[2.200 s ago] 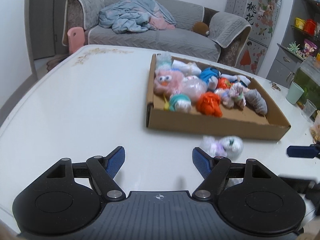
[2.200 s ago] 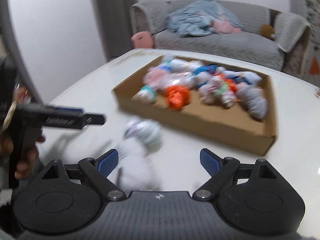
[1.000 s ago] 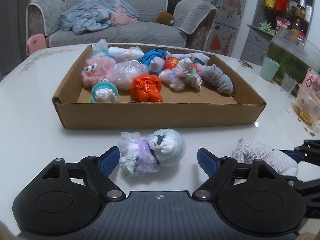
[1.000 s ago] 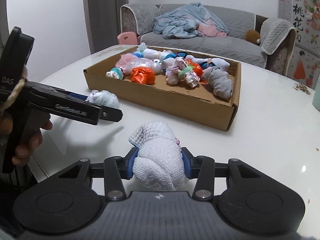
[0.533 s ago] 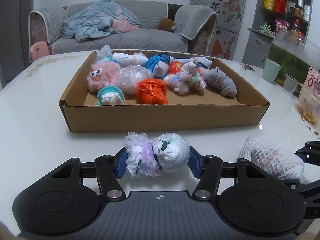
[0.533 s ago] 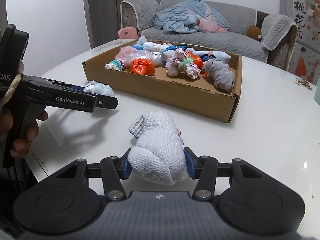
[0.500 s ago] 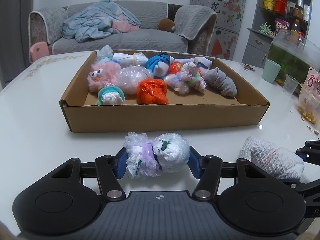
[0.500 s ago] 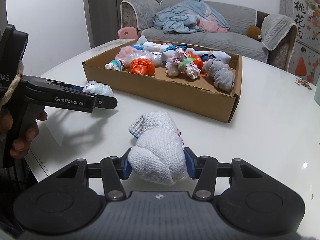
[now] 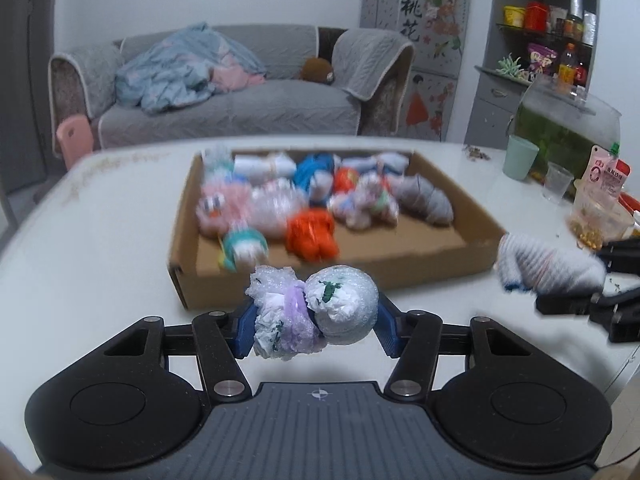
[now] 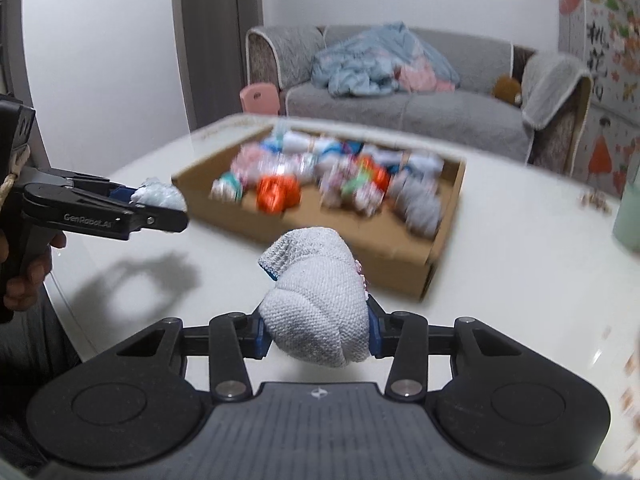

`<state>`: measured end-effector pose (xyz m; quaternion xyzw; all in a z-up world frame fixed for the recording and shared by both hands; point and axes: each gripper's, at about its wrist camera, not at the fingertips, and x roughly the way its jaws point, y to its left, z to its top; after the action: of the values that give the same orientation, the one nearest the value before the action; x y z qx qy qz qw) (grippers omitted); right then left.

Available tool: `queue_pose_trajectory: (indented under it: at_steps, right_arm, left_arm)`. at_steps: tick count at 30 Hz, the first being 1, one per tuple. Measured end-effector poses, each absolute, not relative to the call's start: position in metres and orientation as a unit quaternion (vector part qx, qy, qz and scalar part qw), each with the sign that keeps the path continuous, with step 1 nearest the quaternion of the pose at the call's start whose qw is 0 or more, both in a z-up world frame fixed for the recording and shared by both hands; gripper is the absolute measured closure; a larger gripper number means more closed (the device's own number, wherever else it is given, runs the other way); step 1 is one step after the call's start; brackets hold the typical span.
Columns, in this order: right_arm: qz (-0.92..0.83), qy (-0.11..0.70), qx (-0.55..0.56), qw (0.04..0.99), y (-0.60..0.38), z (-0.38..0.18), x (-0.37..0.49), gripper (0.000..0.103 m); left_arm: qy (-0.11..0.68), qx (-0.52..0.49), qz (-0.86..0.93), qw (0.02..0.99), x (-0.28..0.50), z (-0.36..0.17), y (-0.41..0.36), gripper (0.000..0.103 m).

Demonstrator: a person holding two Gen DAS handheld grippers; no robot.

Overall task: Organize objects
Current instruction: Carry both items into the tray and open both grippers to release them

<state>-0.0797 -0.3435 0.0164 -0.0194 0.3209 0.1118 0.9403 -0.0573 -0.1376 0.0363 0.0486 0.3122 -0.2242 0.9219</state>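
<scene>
The left tongs [image 9: 316, 326] were clenched on a plastic-wrapped bundle [image 9: 314, 316], white with a purple tie at its middle, the 2 blue pads [image 9: 386, 330] pressing its ends. The bundle was held clear of the white desk [image 9: 100, 248], just in front of the near wall of the cardboard box [image 9: 400, 268]. The right tongs [image 10: 316, 334] were clenched on a white knitted sock roll [image 10: 316, 304], which bulged up between the pads and was also off the desk, on the near side of the box's corner. Seen from the left wrist, that roll sat to the right of the box. Inside the box lay a blurred heap of rolled bundles, among them an orange one [image 9: 310, 236], a pink fuzzy one [image 9: 224, 208] and a grey one [image 9: 430, 200]. Beyond the desk stood a grey sofa [image 9: 240, 108].
</scene>
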Motion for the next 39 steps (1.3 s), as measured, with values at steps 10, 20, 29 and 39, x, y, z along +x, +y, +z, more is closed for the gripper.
queue_pose_trajectory:
  at_steps: [10, 20, 29, 39]
  right_arm:
    - [0.123, 0.259, -0.045, 0.957, -0.368, 0.090, -0.031, 0.063]
    - [0.148, 0.263, -0.061, 0.952, -0.369, 0.105, 0.016, 0.063]
    - [0.164, 0.279, -0.076, 0.943, -0.364, 0.100, 0.033, 0.063]
    - [0.168, 0.310, -0.081, 0.932, -0.364, 0.085, 0.044, 0.063]
  left_arm:
    - [0.271, 0.061, -0.228, 0.933, -0.014, 0.108, -0.158, 0.040]
    - [0.294, 0.064, -0.249, 0.921, 0.032, 0.126, -0.200, 0.040]
    - [0.306, 0.076, -0.261, 0.912, 0.042, 0.113, -0.218, 0.040]
    - [0.339, 0.094, -0.265, 0.898, 0.057, 0.089, -0.230, 0.040]
